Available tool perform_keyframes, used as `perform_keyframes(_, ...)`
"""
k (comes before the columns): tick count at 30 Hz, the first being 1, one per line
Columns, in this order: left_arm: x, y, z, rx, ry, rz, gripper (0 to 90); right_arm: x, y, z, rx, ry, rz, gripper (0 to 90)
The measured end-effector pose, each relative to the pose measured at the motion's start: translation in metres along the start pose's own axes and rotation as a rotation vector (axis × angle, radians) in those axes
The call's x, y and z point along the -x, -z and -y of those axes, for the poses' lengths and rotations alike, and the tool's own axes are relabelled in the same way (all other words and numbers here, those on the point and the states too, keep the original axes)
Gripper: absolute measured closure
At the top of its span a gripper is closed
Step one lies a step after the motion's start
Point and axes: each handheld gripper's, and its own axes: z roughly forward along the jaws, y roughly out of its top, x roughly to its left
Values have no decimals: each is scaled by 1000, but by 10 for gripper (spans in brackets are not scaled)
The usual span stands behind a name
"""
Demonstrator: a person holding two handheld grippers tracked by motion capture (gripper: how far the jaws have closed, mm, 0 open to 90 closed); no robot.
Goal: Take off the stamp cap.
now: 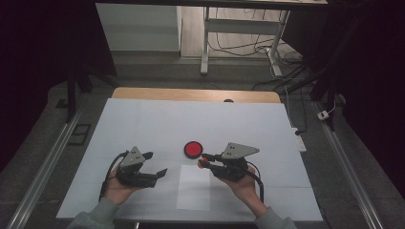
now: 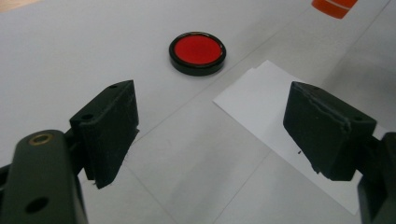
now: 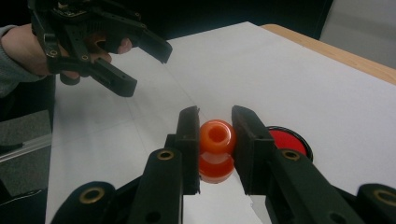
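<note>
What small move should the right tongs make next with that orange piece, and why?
Probably carry the orange spool-shaped piece over the red disc: the right tongs are shut on it beside the disc, while the left tongs hang open, apart.

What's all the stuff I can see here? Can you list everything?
orange spool-shaped piece: one, orange, clamped between the right hand-held gripper's jaws
round dish: one, black rim with red inside, table centre, beside the orange piece
paper sheet: one, white, flat on the table, near edge
table cover: one, white, over the wooden table
desk frame: one, pale, on the floor beyond
left hand-held gripper: one, black, jaws open, empty
right hand-held gripper: one, black, shut on the orange piece
</note>
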Motion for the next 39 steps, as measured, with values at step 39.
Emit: perform_keyframes(39,22,-32,-25,-51,-67,71,182,1,-1,1,9,-1,1,717)
